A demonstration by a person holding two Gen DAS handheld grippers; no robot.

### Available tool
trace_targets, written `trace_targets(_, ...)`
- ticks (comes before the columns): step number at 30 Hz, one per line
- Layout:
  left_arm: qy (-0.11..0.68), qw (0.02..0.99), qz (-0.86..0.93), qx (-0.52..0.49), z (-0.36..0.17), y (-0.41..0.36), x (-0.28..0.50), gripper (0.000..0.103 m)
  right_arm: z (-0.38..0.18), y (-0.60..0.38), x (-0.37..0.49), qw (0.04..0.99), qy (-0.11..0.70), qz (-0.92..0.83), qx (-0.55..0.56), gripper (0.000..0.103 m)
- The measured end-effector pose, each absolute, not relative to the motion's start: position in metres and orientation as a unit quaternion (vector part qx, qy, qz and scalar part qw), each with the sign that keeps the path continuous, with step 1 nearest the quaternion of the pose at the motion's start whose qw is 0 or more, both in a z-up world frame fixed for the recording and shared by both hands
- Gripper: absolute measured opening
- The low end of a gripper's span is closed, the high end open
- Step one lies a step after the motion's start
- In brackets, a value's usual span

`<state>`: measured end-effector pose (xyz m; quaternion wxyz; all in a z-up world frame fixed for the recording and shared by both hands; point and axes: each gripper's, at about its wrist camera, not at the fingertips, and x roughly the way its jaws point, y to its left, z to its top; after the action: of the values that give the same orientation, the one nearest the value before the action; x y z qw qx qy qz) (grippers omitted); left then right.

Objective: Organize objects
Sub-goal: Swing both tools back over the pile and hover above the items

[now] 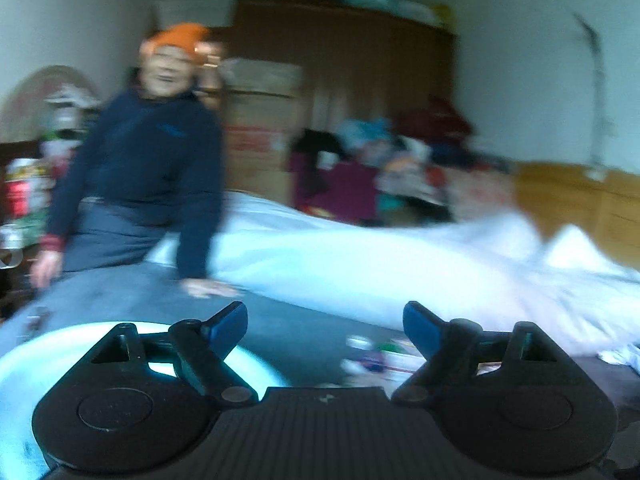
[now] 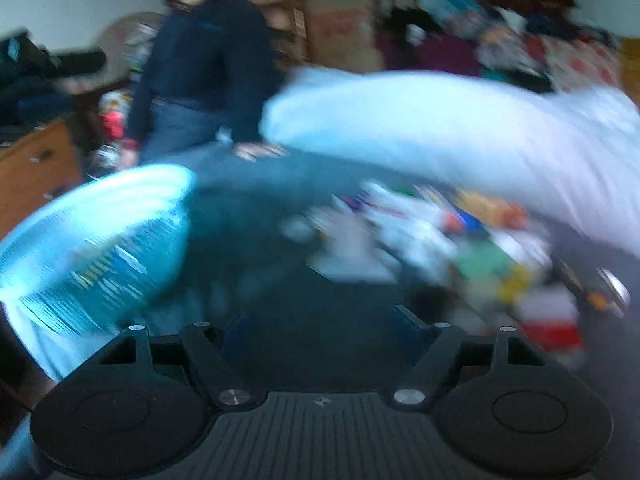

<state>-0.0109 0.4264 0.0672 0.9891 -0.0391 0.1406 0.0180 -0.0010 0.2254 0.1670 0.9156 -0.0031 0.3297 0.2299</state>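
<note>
Both views are smeared by motion. My left gripper (image 1: 324,326) is open, its blue pads (image 1: 228,324) wide apart over the grey-blue bed sheet (image 1: 296,328) with nothing between them. A light blue plastic basket (image 1: 44,356) sits low at the left, partly behind the left finger. A few small packets (image 1: 372,356) lie just ahead, inside the right pad. My right gripper (image 2: 320,328) is also open and empty, its fingers blurred. In its view the blue basket (image 2: 100,232) lies to the left and a scattered pile of colourful small objects (image 2: 440,240) to the right on the bed.
A person in an orange hat and dark blue top (image 1: 152,152) sits at the bed's far left edge, one hand (image 1: 208,288) on the sheet. A white duvet (image 1: 400,264) is bunched across the back. Beyond it are piled clothes (image 1: 380,160), boxes and a wooden wardrobe (image 1: 340,60).
</note>
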Motion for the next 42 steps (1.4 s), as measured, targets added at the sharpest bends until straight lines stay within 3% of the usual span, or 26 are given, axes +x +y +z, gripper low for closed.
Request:
trace_targets(7,0.202,0.978,-0.031,-0.036,0.022,0.377,0.016,0.086,0.122,0.176,0.012,0.921,0.347,0.176,0.005,0.079)
trace_targets(15,0.253,0.966,-0.03,-0.028,-0.017,0.369,0.033,0.088,0.094,0.215,0.042,0.931,0.289,0.219,-0.029,0.092)
trace_targets(20,0.265,0.964,-0.034,-0.016,-0.026,0.363,0.038,0.09,0.075,0.24,0.08,0.924,0.297,0.237,-0.038,0.097)
trace_targets(29,0.252,0.968,-0.016,-0.014,-0.027,0.372,0.039,0.09,0.07,0.274,0.107,0.925,0.268,0.258,-0.071,0.103)
trace_targets(32,0.248,0.969,-0.012,-0.017,-0.026,0.373,0.039,0.09,0.055,0.285,0.111,0.907,0.311,0.267,-0.098,0.103)
trace_targets(42,0.231,0.972,-0.011,-0.032,-0.021,0.372,0.038,0.09,0.055,0.283,0.112,0.906,0.314,0.269,-0.091,0.103)
